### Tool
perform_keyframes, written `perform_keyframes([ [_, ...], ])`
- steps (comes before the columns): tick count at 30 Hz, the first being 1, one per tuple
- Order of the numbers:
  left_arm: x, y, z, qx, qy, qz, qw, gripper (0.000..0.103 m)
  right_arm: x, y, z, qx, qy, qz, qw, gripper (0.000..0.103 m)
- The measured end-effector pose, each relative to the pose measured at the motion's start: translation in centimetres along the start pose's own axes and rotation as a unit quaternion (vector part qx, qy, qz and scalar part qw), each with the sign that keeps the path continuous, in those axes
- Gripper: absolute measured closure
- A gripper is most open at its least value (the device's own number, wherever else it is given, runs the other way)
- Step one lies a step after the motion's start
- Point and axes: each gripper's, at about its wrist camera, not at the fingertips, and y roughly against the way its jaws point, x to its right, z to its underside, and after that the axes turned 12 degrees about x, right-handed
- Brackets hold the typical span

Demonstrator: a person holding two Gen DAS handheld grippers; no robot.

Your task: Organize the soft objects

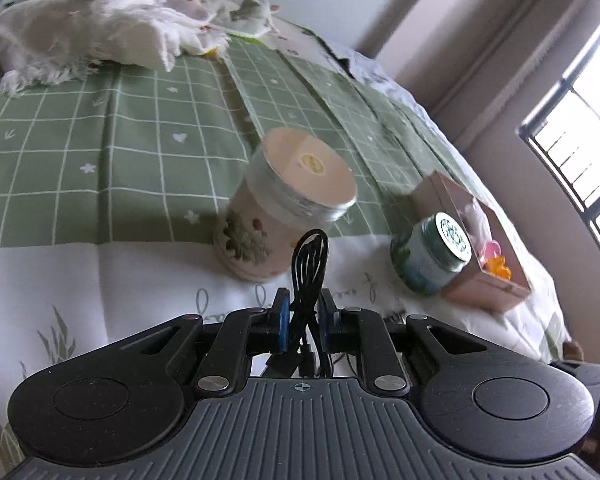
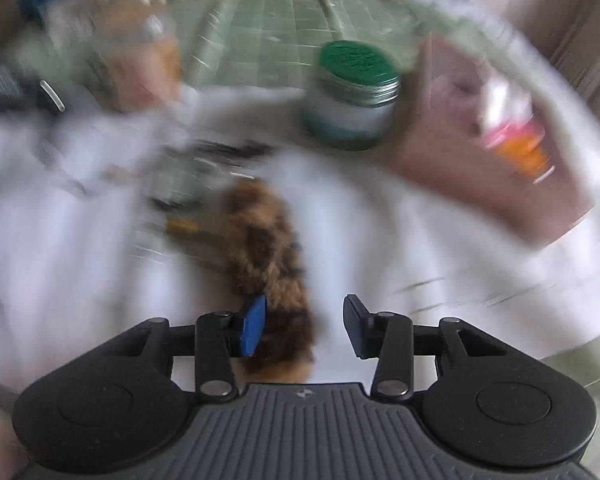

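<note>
Two soft things are in play, and neither looks put away yet. At the bottom centre of the left wrist view, the left claw [image 1: 303, 318] is closed narrow on a coiled black cable [image 1: 309, 280], holding it above the white bedsheet [image 1: 140, 280]. Behind it stand a floral canister [image 1: 276, 216] and a green-lidded jar [image 1: 432, 256], which sits just beside a pink box [image 1: 476, 256] at right centre.

In the blurred right wrist view, the right claw [image 2: 306, 328] is spread wide, holding nothing, with a brown-and-orange furry item [image 2: 268, 248] lying on the sheet and reaching between its fingers. Whether it touches the blue pad I cannot tell.

A white fringed cloth [image 1: 80, 36] lies loose at upper left. Judging by this, the sorting is at an early or middle stage: the cable needs a home, and the furry piece is not yet gripped.
</note>
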Motion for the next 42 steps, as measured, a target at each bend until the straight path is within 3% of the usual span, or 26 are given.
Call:
perform_keyframes([
  [2,-0.1,-0.4,0.0,-0.012,0.006,-0.003,0.9999,0.086,1.7,0.4,-1.0,0.009,-0.03,0.018,0.999,0.062],
  [5,-0.3,-1.1,0.3,-0.03,0.007,-0.01,0.9995,0.086,3.8,2.0,-3.2,0.037,-0.142,-0.064,0.987,0.054],
  [8,-0.5,-1.4,0.4,-0.036,0.002,-0.021,0.9991,0.086,2.9,1.7,-5.3,0.052,-0.193,-0.107,0.974,0.049],
  [10,-0.7,-1.5,0.5,-0.038,0.004,-0.024,0.999,0.086,1.3,-0.2,-6.5,0.039,-0.204,-0.125,0.97,0.049],
  [13,-0.6,-1.7,0.7,-0.041,0.001,-0.025,0.9988,0.086,-0.8,-4.1,-7.4,-0.014,-0.229,-0.111,0.967,0.049],
  [15,-0.8,-2.1,0.8,-0.047,-0.003,-0.025,0.9986,0.086,-1.7,-6.6,-7.6,-0.052,-0.284,-0.111,0.951,0.049],
  [16,-0.8,-2.3,0.9,-0.051,-0.003,-0.027,0.9983,0.086,-2.3,-7.1,-7.9,-0.049,-0.299,-0.113,0.946,0.042],
  [17,-0.9,-2.4,1.0,-0.056,-0.002,-0.027,0.9981,0.086,-3.2,-7.0,-7.9,-0.038,-0.294,-0.105,0.949,0.037],
  [19,-1.0,-2.6,1.1,-0.062,0.0,-0.026,0.9978,0.086,-5.1,-7.0,-8.6,-0.019,-0.245,-0.088,0.965,0.037],
  [21,-1.0,-2.5,1.1,-0.063,-0.001,-0.023,0.9977,0.086,-6.8,-7.0,-8.9,-0.007,-0.168,-0.074,0.983,0.042],
  [22,-0.9,-2.5,1.1,-0.064,-0.003,-0.022,0.9977,0.086,-7.2,-6.5,-8.8,0.004,-0.139,-0.077,0.987,0.055],
  [23,-0.9,-2.6,1.2,-0.066,-0.005,-0.022,0.9976,0.086,-7.2,-5.9,-8.5,0.01,-0.123,-0.085,0.989,0.075],
  [24,-0.8,-2.7,1.2,-0.069,-0.007,-0.022,0.9973,0.086,-6.9,-5.3,-8.0,0.011,-0.115,-0.092,0.989,0.082],
  [28,-0.6,-3.0,1.4,-0.079,-0.012,-0.021,0.9966,0.086,-5.5,-3.0,-5.4,0.007,-0.095,-0.098,0.991,0.096],
  [34,-0.4,-3.2,1.8,-0.085,-0.024,-0.025,0.9958,0.086,-1.6,-1.2,-3.4,-0.008,-0.152,-0.092,0.984,0.101],
  [38,0.2,-3.2,2.0,-0.087,-0.031,-0.024,0.9954,0.086,1.5,2.0,-3.7,0.028,-0.197,-0.098,0.975,0.101],
  [42,2.0,-1.5,2.1,-0.041,-0.08,-0.03,0.9955,0.086,4.8,6.3,-4.2,0.08,-0.236,-0.111,0.962,0.101],
])
